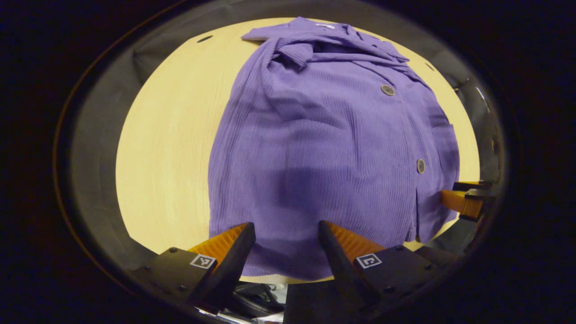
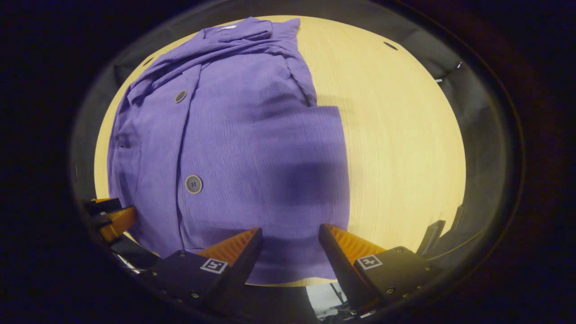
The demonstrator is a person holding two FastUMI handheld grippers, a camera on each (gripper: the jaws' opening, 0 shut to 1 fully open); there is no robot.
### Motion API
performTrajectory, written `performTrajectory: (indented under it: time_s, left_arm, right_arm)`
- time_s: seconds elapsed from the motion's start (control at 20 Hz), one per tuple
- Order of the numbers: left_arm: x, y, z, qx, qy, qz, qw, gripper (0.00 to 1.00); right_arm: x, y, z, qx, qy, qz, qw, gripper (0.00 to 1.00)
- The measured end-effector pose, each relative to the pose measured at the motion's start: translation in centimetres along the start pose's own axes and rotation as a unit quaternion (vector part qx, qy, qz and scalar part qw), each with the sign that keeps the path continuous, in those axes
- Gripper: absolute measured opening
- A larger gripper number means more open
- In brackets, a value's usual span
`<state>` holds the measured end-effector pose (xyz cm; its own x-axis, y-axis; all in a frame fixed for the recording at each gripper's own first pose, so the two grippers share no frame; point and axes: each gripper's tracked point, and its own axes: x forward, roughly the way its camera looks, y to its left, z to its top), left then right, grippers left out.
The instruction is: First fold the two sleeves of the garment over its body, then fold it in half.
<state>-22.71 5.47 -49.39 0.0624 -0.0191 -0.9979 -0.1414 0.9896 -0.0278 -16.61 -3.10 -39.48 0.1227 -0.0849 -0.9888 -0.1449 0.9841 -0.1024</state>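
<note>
a purple shirt (image 1: pixel 324 153) lies flat on a pale wooden desk (image 1: pixel 171 148), buttoned front up, its long axis running from the near edge of the desk away toward the far side. the collar (image 1: pixel 315 38) points away from both cameras and the hem (image 1: pixel 279 270) lies at the near edge, just beyond the tools. both sleeves are already laid over the body, so the cloth forms a narrow upright oblong with two buttons (image 1: pixel 388 90) down its placket. in the left gripper view the left tool (image 1: pixel 286 231) hovers over the hem, fingers spread wide with nothing between them; the other tool (image 1: pixel 465 200) shows at the right rim, beside the shirt's lower corner. in the right gripper view the right tool (image 2: pixel 290 236) likewise stands wide apart and empty above the hem (image 2: pixel 288 276) of the shirt (image 2: pixel 234 148), with bare desk (image 2: pixel 400 148) to its right and the left tool (image 2: pixel 110 218) at the left rim.
</note>
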Motion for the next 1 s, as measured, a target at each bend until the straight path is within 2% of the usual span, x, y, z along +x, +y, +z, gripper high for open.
performTrajectory:
  time_s: [0.05,0.1,0.2,0.3,0.4,0.45,0.5,0.55,0.65,0.7,0.75,0.8,0.85,0.9,0.95,1.0]
  left_arm:
    - [0.1,0.0,0.0,0.000,0.010,0.001,1.000,0.97]
    - [0.1,-0.1,0.0,0.000,0.018,0.003,1.000,0.94]
    - [-0.1,-0.1,0.0,0.001,0.019,0.006,1.000,0.97]
    - [0.0,-0.2,0.0,0.005,0.013,0.004,1.000,0.93]
    - [0.0,-0.2,0.0,0.006,0.009,0.003,1.000,0.95]
    - [0.0,-0.3,0.1,0.005,0.006,0.002,1.000,0.92]
    - [-0.1,-0.4,0.6,0.007,0.000,0.001,1.000,0.95]
    - [0.0,-0.7,0.3,0.013,-0.001,0.001,1.000,0.81]
    - [0.0,-1.2,0.5,0.017,-0.004,0.000,1.000,0.71]
    - [-0.1,-1.4,0.7,0.018,-0.009,-0.001,1.000,0.67]
    - [-0.1,-1.7,0.8,0.019,-0.014,-0.003,1.000,0.52]
    - [-0.2,-1.9,1.0,0.017,-0.024,-0.007,1.000,0.47]
    - [-0.2,-2.2,1.3,0.010,-0.040,-0.011,0.999,0.36]
    - [-0.1,-2.3,1.2,0.007,-0.044,-0.008,0.999,0.26]
    - [-0.2,-2.4,1.5,0.012,-0.055,-0.007,0.998,0.15]
    - [-0.1,-2.5,1.1,0.008,-0.054,-0.004,0.998,0.13]
  right_arm:
    - [0.0,0.0,-0.2,-0.005,0.007,-0.004,1.000,0.88]
    - [-0.1,0.2,0.1,-0.007,0.006,-0.006,1.000,0.89]
    - [0.0,0.2,0.2,-0.009,0.015,-0.008,1.000,0.83]
    - [0.0,0.3,0.2,-0.014,0.025,-0.003,1.000,0.81]
    - [0.0,0.2,0.2,-0.020,0.029,-0.003,0.999,0.81]
    - [0.0,0.2,0.2,-0.020,0.030,-0.004,0.999,0.81]
    - [0.1,0.2,0.5,-0.017,0.026,-0.002,1.000,0.81]
    - [0.0,0.2,0.3,-0.023,0.029,0.000,0.999,0.73]
    - [0.0,0.0,0.2,-0.032,0.036,0.003,0.999,0.74]
    - [-0.9,-0.6,0.9,-0.018,0.024,-0.006,1.000,0.74]
    - [-0.1,-0.6,0.8,0.001,0.020,-0.006,1.000,0.59]
    - [-0.3,-0.5,0.6,-0.001,0.022,-0.003,1.000,0.44]
    - [-0.1,-0.5,0.6,-0.005,0.021,-0.001,1.000,0.29]
    - [-0.2,-0.7,0.7,-0.008,0.017,-0.006,1.000,0.29]
    - [-0.8,-1.1,1.6,0.010,-0.007,-0.011,1.000,0.16]
    - [0.3,-0.8,1.1,0.020,-0.008,-0.007,1.000,0.03]
